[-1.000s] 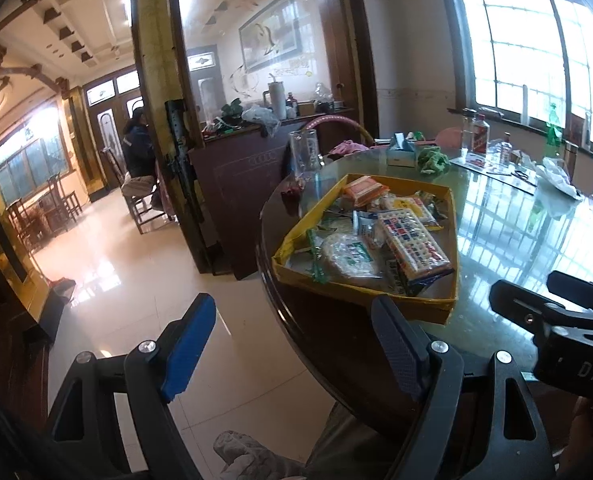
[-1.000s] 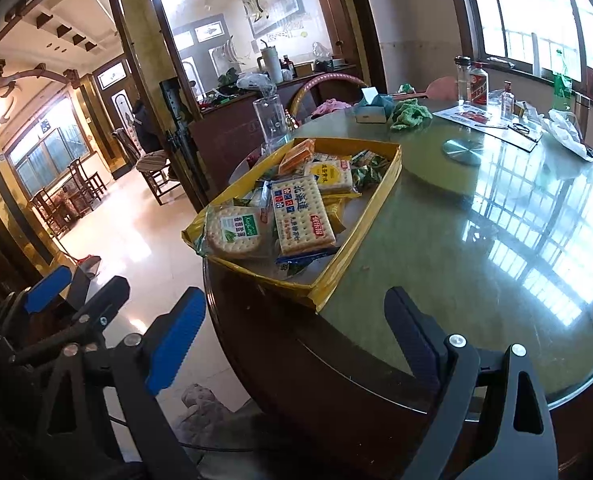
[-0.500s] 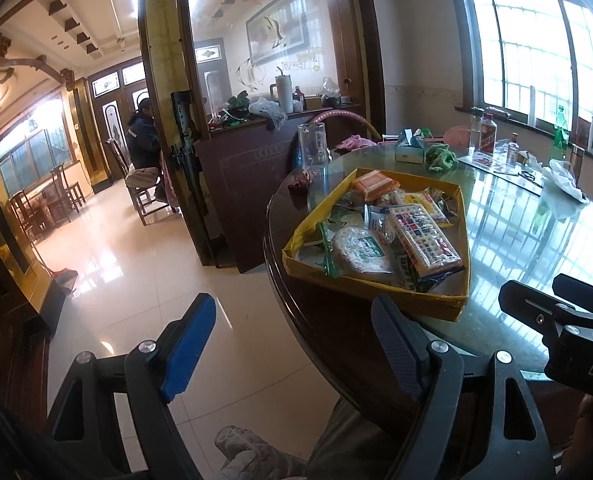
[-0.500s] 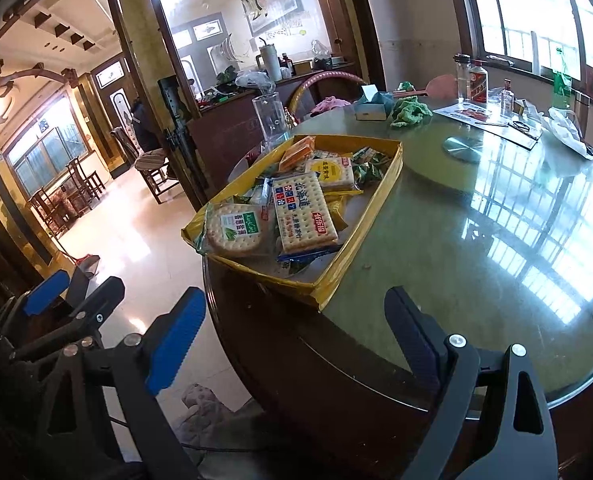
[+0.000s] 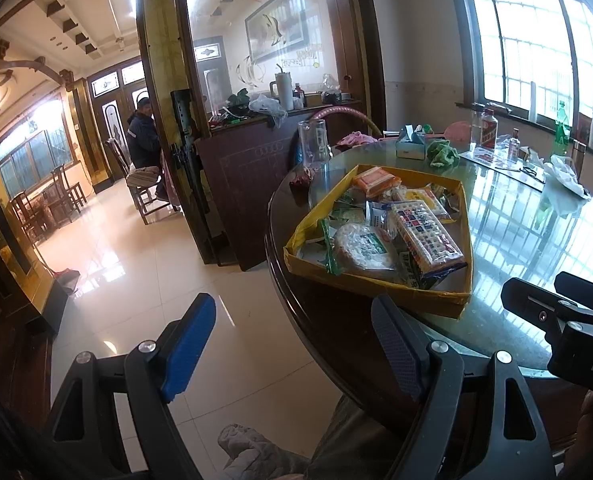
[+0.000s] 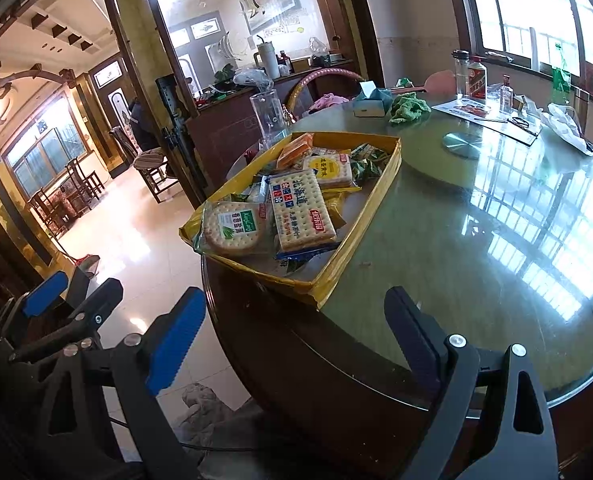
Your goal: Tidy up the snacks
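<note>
**Both grippers spread wide, short of the snack tray**

The left gripper (image 5: 294,340) is seen with its blue-padded fingers (image 5: 188,340) spread wide, nothing pinched, nothing touched; it is held off the table's near edge, over the tiled floor. The right gripper (image 6: 296,340) is likewise held fully spread and empty, low before the near rim of the round glass-topped table (image 6: 476,240).

The yellow tray (image 6: 360,220) is found at the table's near-left edge, one corner almost at the rim. Packed inside: a round cracker pack (image 6: 232,226), a rectangular cracker pack (image 6: 302,208), an orange packet (image 6: 294,151) at the far end, and green wrappers (image 6: 366,166).

Lower packets are hidden under the top ones and cannot be made out. The gripper bodies are cut off by the lower frame edge. Bottles (image 6: 476,76) at the far edge are too small for reading
</note>
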`<state>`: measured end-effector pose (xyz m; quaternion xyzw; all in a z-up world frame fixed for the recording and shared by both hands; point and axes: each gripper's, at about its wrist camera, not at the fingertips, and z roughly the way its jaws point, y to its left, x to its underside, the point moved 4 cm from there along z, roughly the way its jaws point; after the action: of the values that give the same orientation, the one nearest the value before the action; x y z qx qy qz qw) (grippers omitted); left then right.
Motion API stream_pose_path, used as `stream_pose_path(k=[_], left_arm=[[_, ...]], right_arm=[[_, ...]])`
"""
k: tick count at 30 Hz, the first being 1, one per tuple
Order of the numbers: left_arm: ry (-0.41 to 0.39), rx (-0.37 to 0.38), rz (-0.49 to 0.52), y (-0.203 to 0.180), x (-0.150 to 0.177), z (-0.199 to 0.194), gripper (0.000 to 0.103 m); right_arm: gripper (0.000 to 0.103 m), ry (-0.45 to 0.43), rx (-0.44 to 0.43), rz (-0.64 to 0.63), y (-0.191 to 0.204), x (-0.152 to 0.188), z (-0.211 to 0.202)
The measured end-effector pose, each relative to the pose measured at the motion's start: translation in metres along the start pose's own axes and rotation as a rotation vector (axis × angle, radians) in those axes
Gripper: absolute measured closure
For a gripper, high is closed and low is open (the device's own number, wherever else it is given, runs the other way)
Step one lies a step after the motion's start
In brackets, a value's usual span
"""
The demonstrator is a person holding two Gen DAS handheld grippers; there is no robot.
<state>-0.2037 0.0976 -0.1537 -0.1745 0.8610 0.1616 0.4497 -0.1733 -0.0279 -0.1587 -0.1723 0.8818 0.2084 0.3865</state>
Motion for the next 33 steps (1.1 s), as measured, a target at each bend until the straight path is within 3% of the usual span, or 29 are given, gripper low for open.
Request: stream_pose_path(k=[18,26,33], left_arm=[[0.004,0.004,0.016,0.000,0.000,0.012,0.023],[0.070,0.029,0.013,-0.005,-0.004,0.051,0.023],[0.106,0.029,0.036,-0.015,-0.006,0.088,0.023]], right_arm=[[0.012,0.010,0.009,-0.007,0.003,0.002,0.005],[0.012,0.052,0.031,0.022,-0.013,-0.008,0.031],[0.012,0.051,0.043,-0.037,-0.008,-0.023,0.054]])
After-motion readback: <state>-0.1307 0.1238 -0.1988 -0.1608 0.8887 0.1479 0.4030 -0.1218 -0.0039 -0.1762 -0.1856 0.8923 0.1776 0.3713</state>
